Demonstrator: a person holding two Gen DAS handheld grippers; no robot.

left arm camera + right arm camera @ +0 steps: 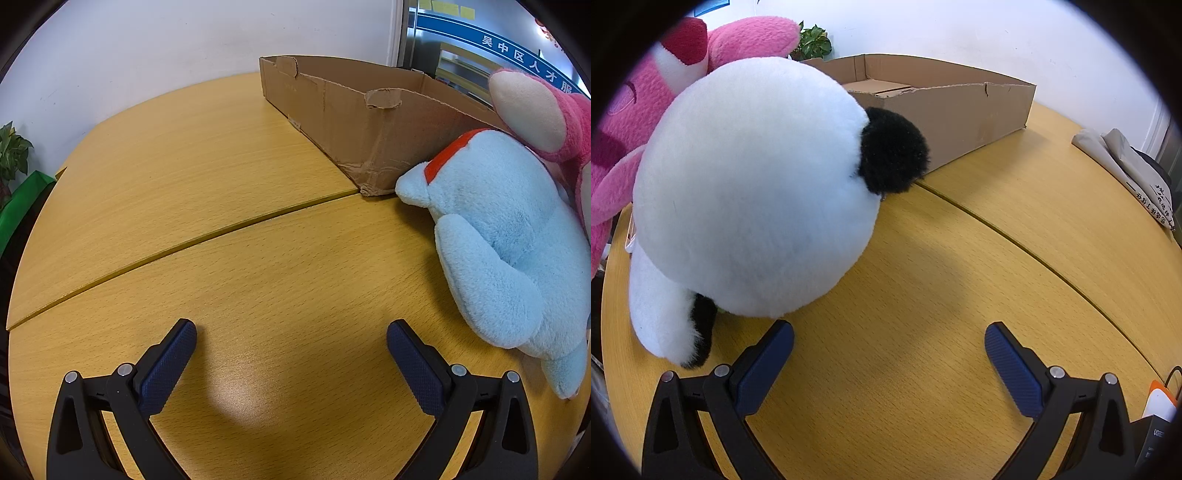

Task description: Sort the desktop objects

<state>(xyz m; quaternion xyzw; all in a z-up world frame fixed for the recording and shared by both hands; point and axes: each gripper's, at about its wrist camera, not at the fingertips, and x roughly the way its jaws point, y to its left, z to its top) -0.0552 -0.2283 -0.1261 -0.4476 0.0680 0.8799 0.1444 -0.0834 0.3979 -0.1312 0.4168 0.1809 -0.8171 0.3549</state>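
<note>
A light blue plush toy (506, 240) with a red collar lies on the wooden table (221, 184) at the right, touching the corner of a shallow cardboard box (354, 122). A pink plush toy (546, 110) leans behind it. My left gripper (291, 332) stands open over bare table, left of the blue toy. In the right wrist view a white and black panda plush (753, 184) fills the left side, with the pink plush (628, 129) behind it and the cardboard box (960, 110) beyond. My right gripper (889, 334) is open, its left finger close to the panda's underside.
A potted plant (13, 155) and a green object (26, 199) stand off the table's left edge. A seam (184, 247) crosses the tabletop. In the right wrist view a folded grey bag (1134, 173) lies at the right, and a white and orange item (1160, 402) sits at the lower right.
</note>
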